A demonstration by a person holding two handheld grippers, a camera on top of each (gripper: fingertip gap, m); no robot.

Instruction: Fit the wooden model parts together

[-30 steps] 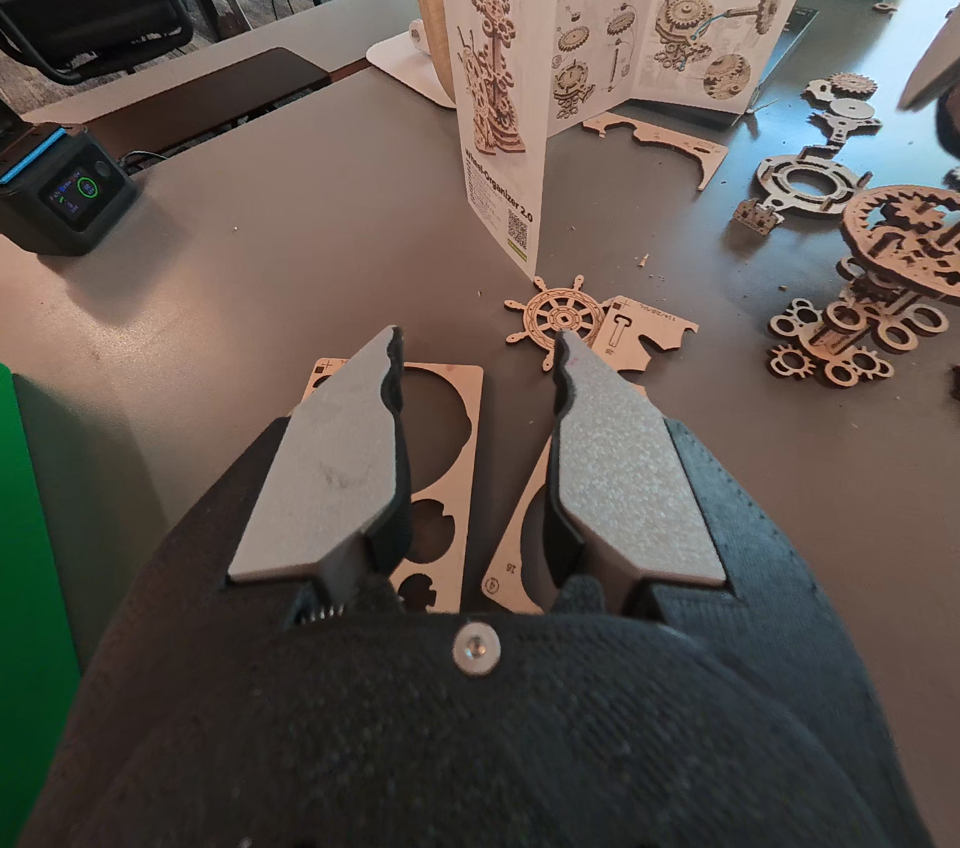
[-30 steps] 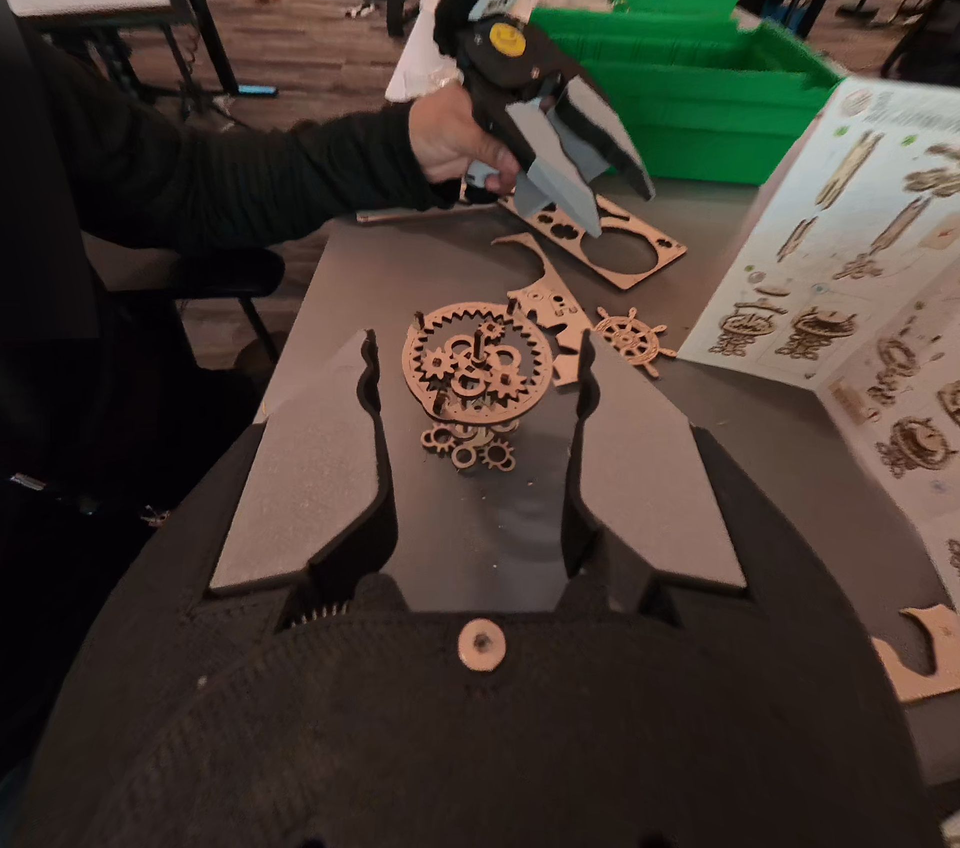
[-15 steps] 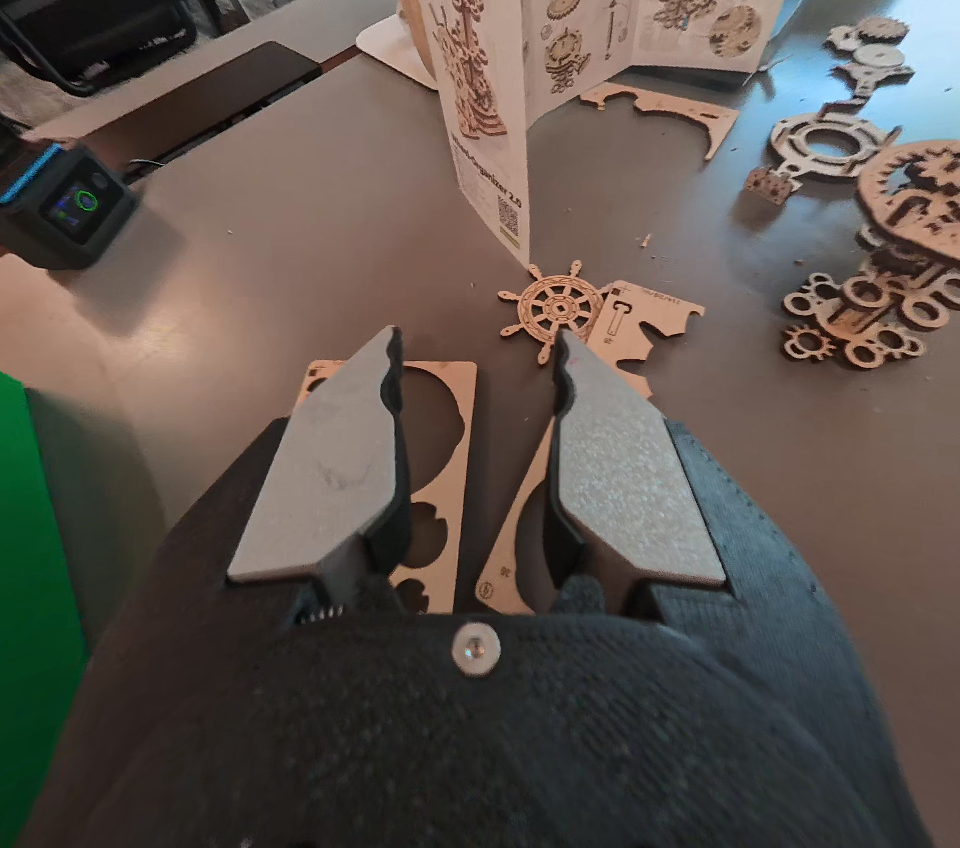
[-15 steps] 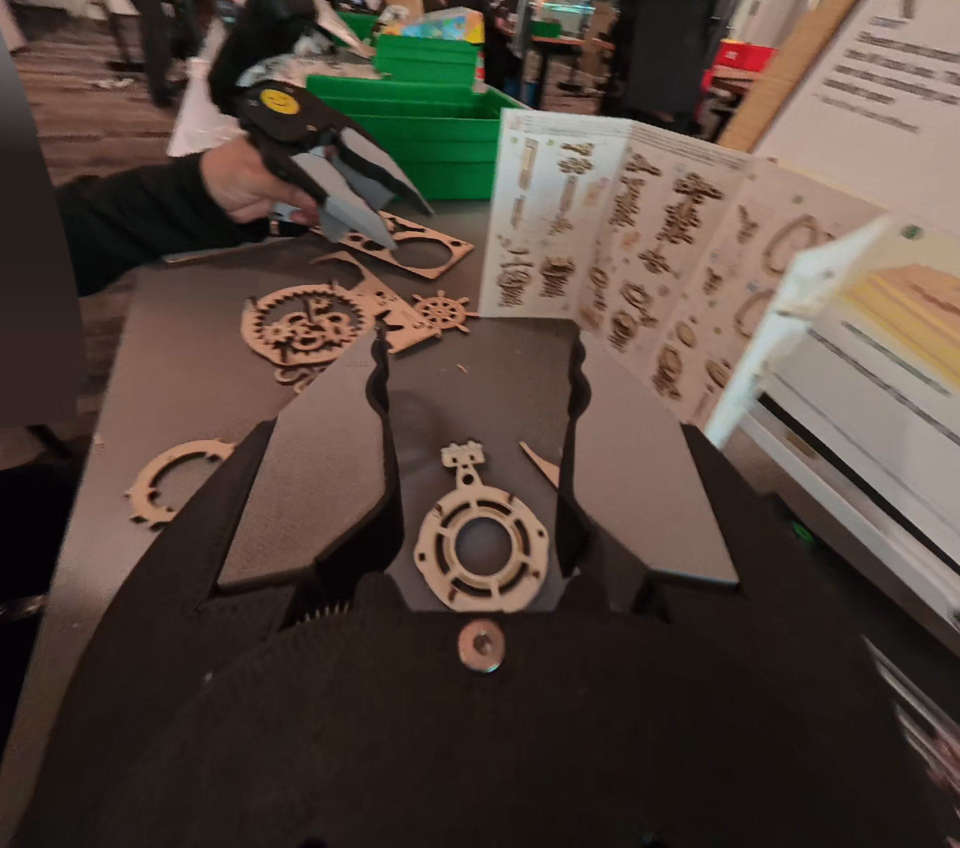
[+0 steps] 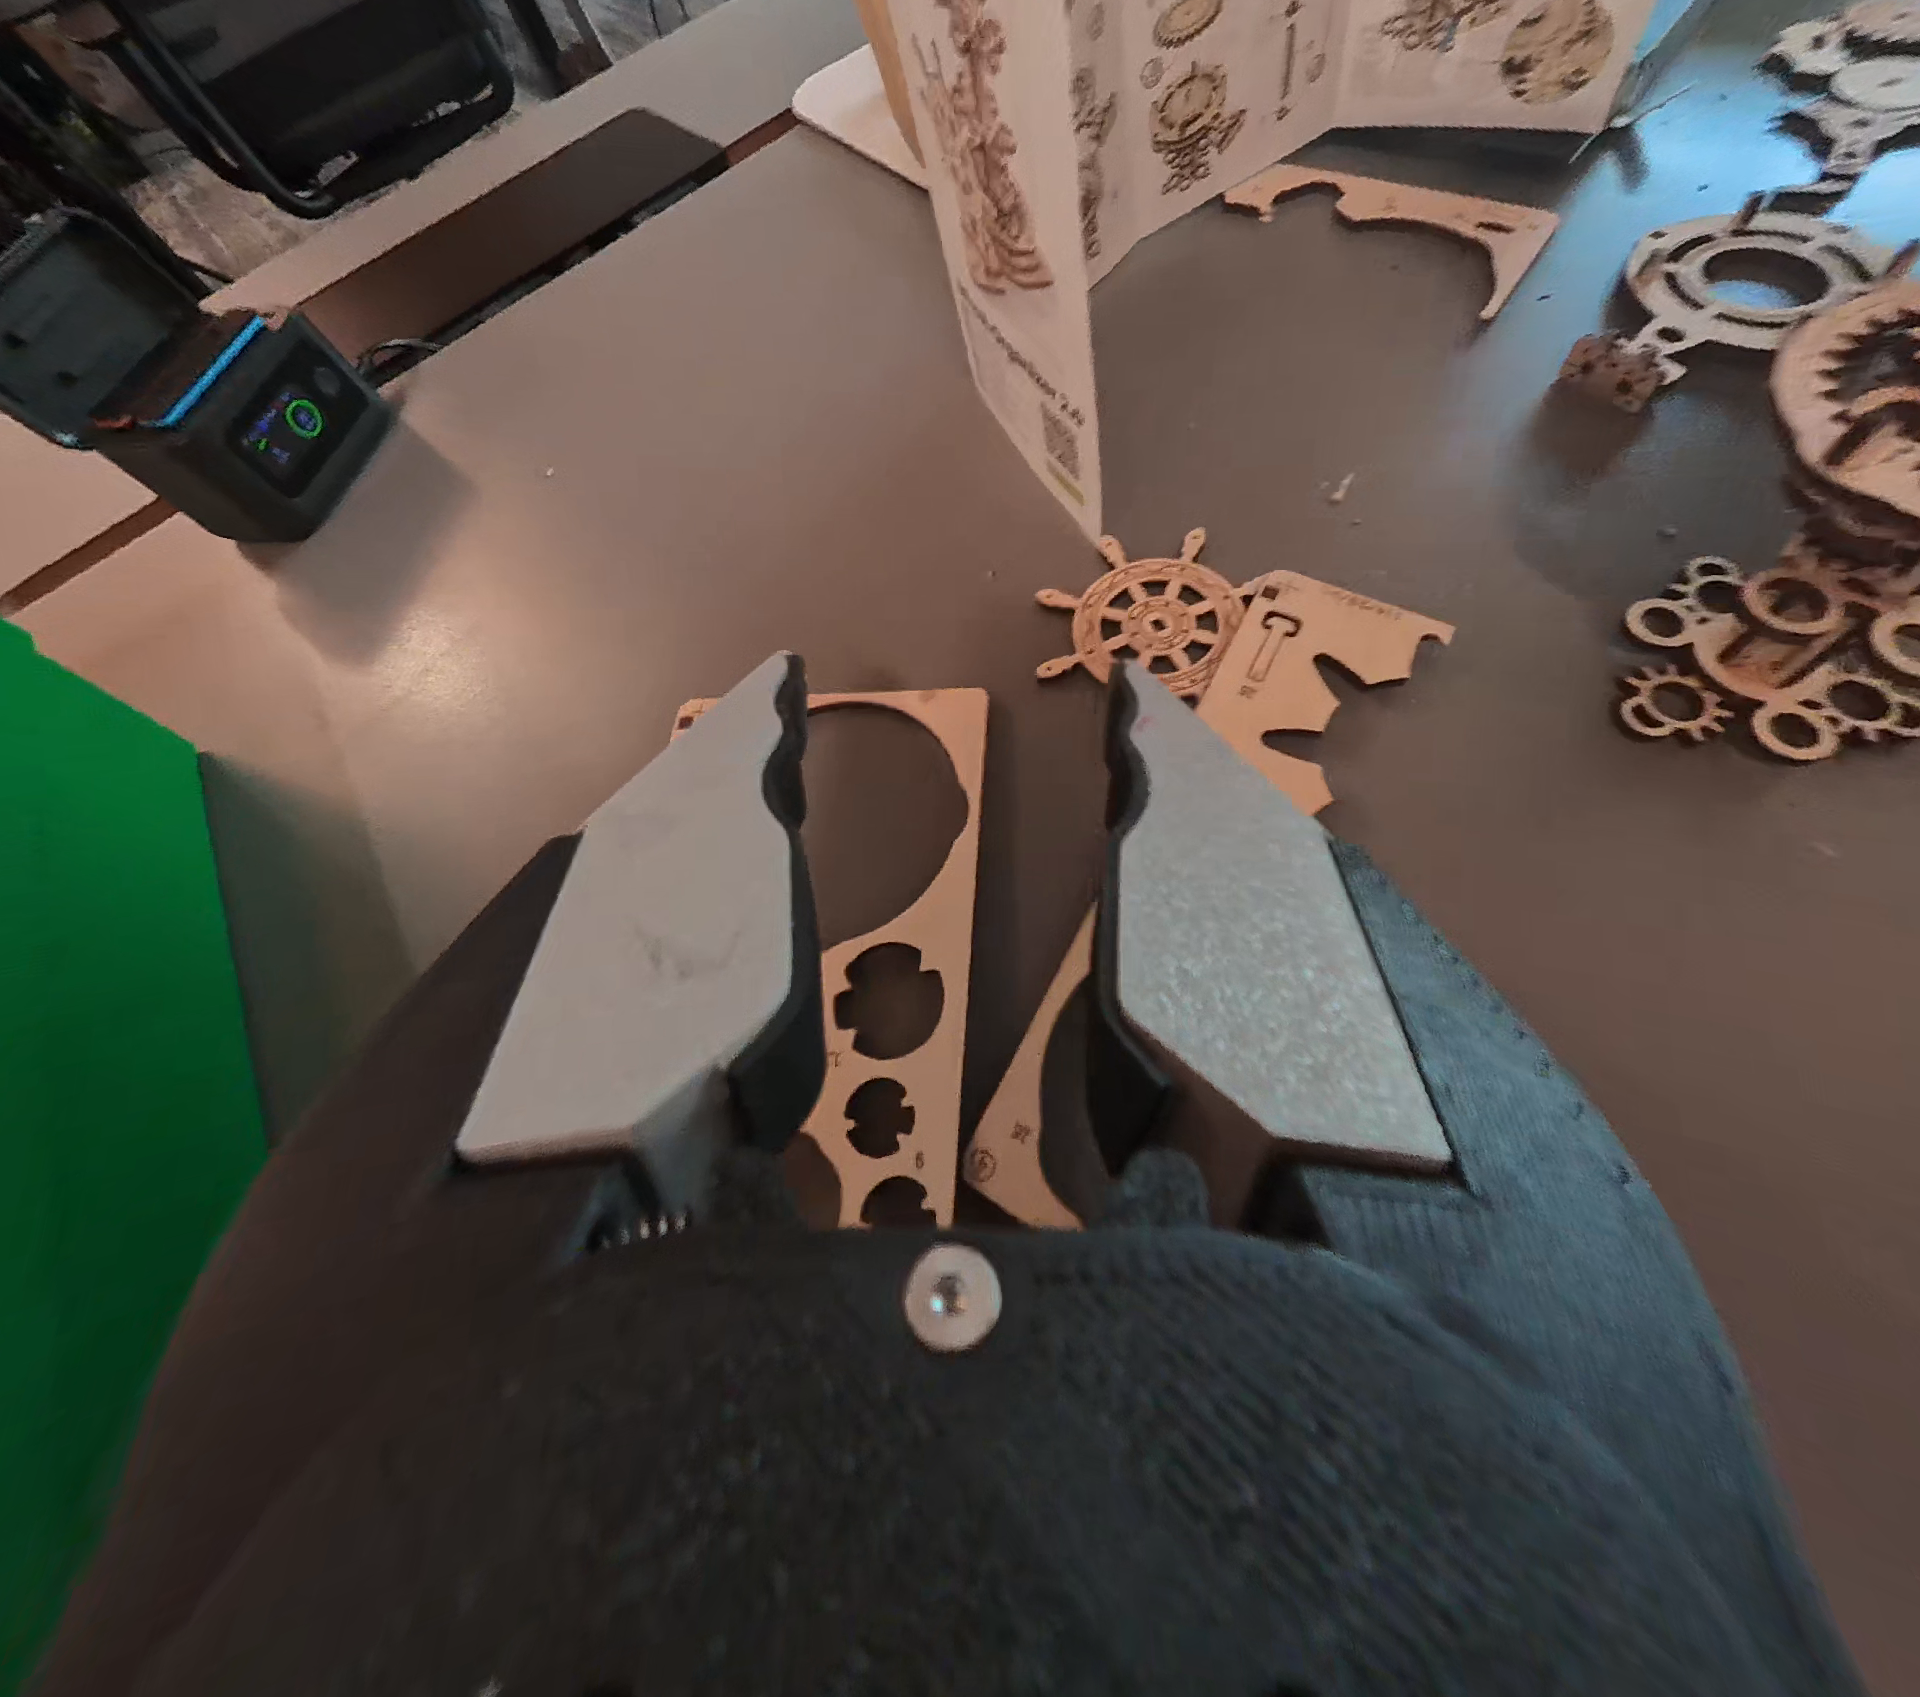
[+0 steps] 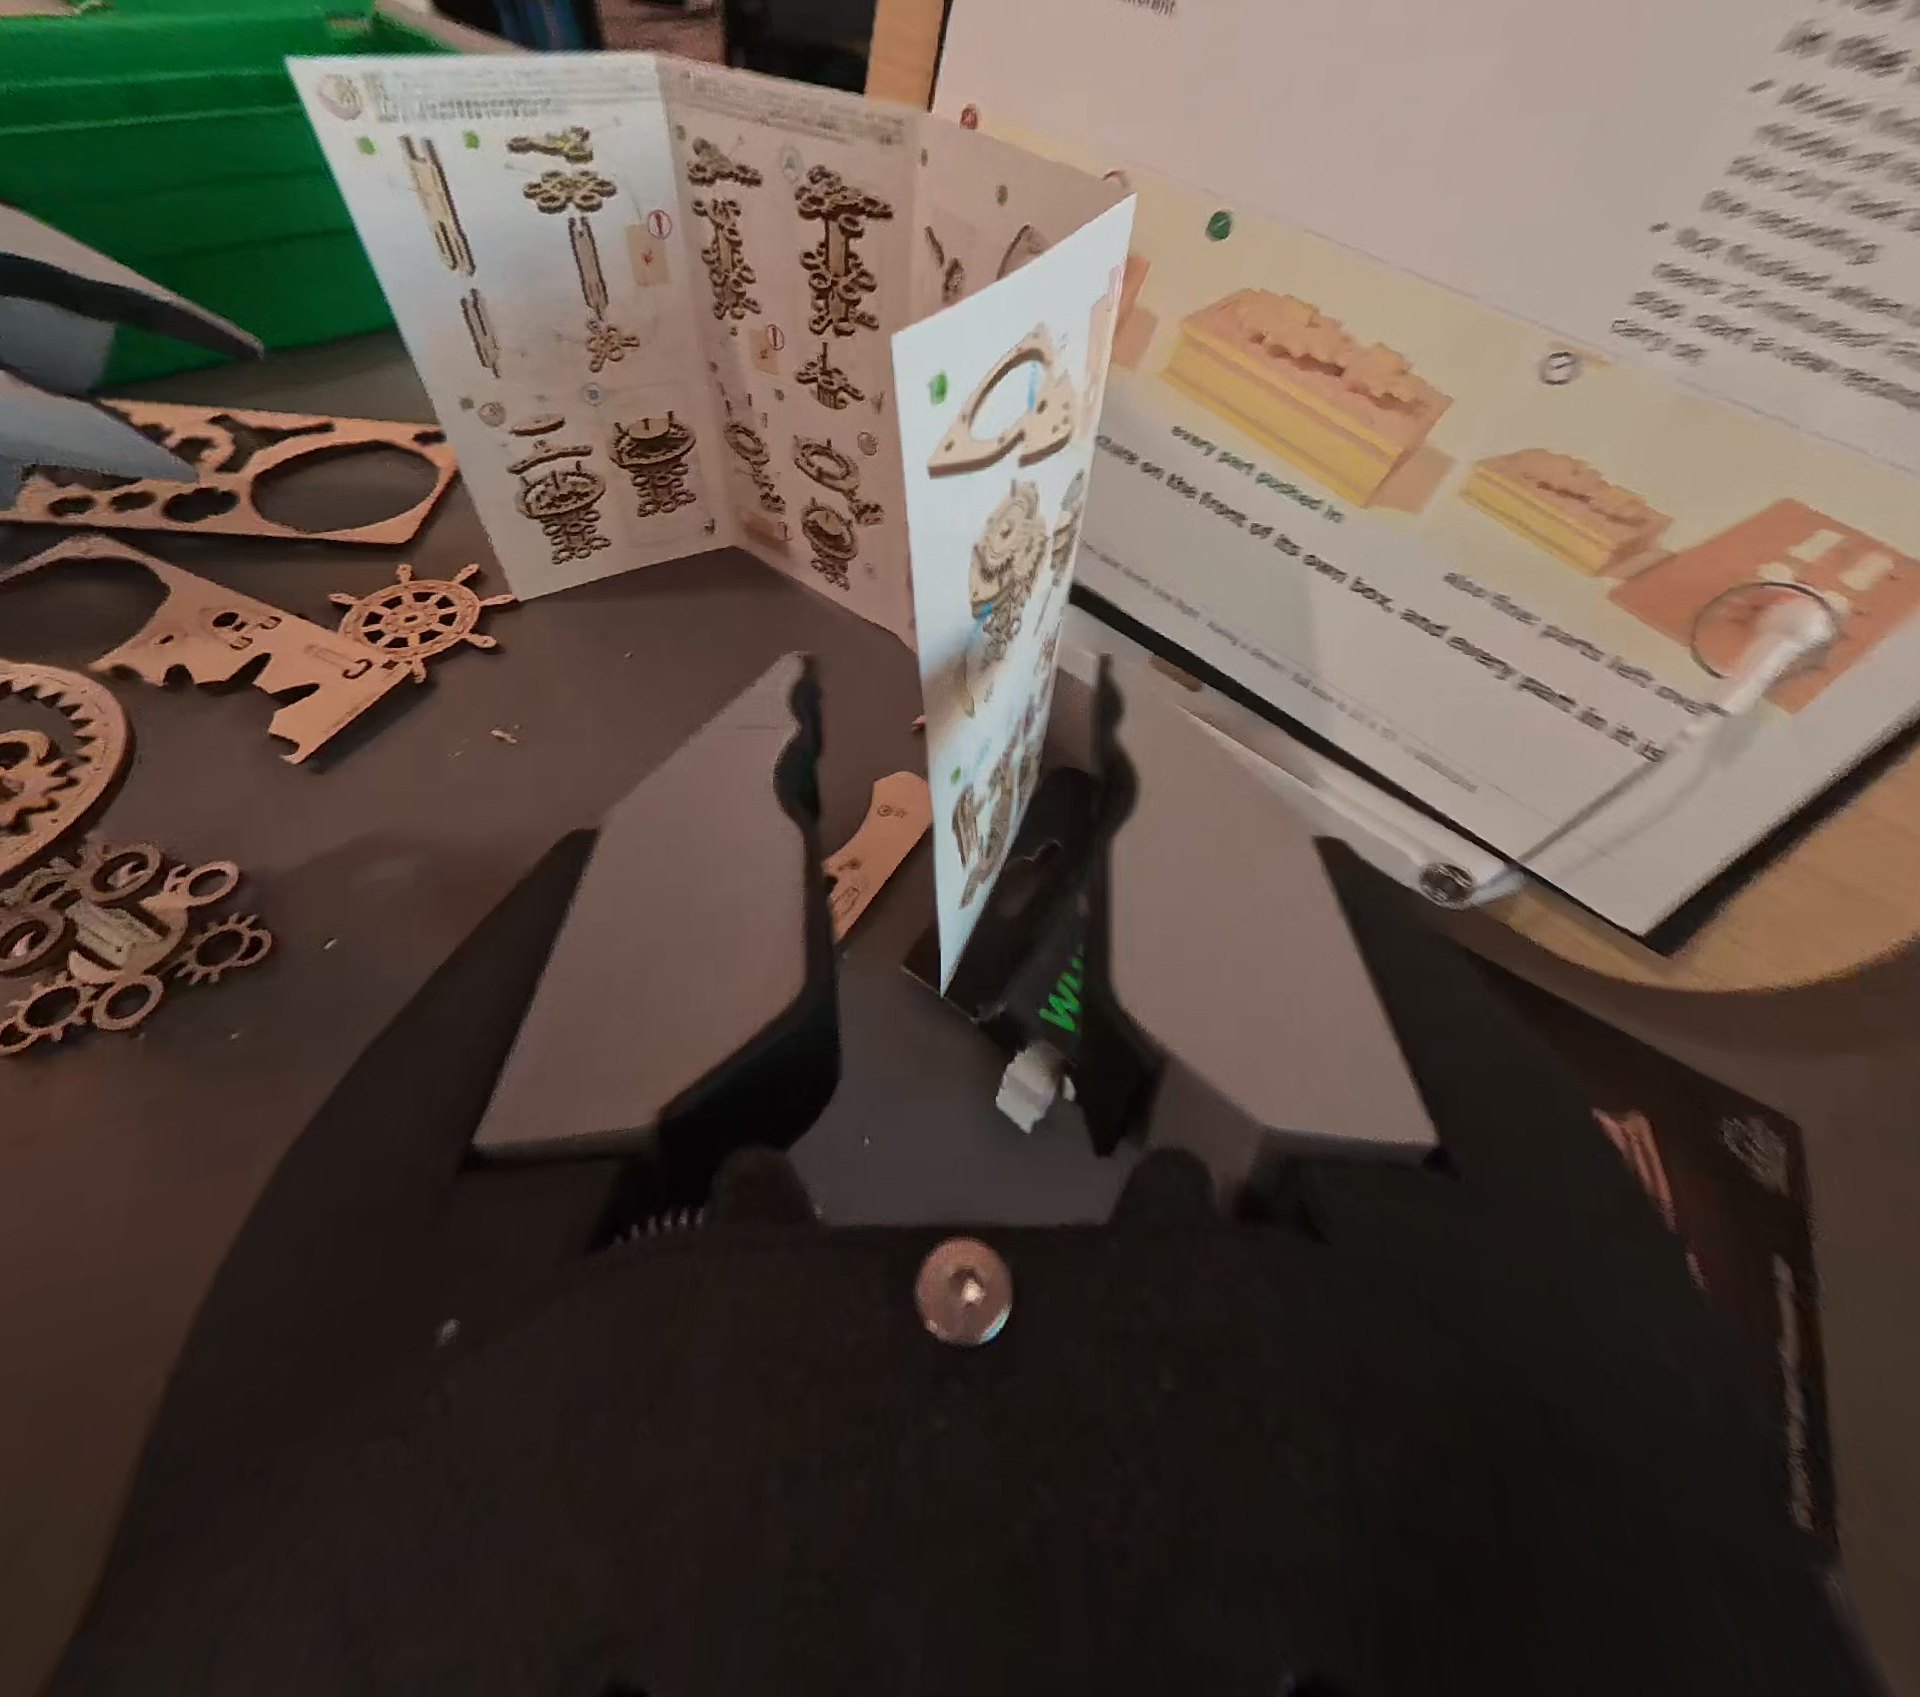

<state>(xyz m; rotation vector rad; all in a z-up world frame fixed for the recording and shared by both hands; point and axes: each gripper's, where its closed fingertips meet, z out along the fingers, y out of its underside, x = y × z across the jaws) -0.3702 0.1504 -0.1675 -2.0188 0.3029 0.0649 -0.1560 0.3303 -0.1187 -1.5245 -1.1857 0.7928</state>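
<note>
Left gripper (image 5: pixel 951 712) fingers spread over flat plywood sheet (image 5: pixel 914 920), right gripper (image 6: pixel 951 712) fingers spread, empty

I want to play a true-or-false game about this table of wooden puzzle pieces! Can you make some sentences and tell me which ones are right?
1. The left gripper is holding the ship's wheel. False: its jaws are open and empty, and the wheel lies flat on the table.
2. The instruction booklet stands upright, folded in a zigzag. True.
3. The right gripper is open. True.
4. The punched-out sheet has no holes. False: it has one big round hole and several small ones.
5. Green bins sit behind the booklet. True.
</note>
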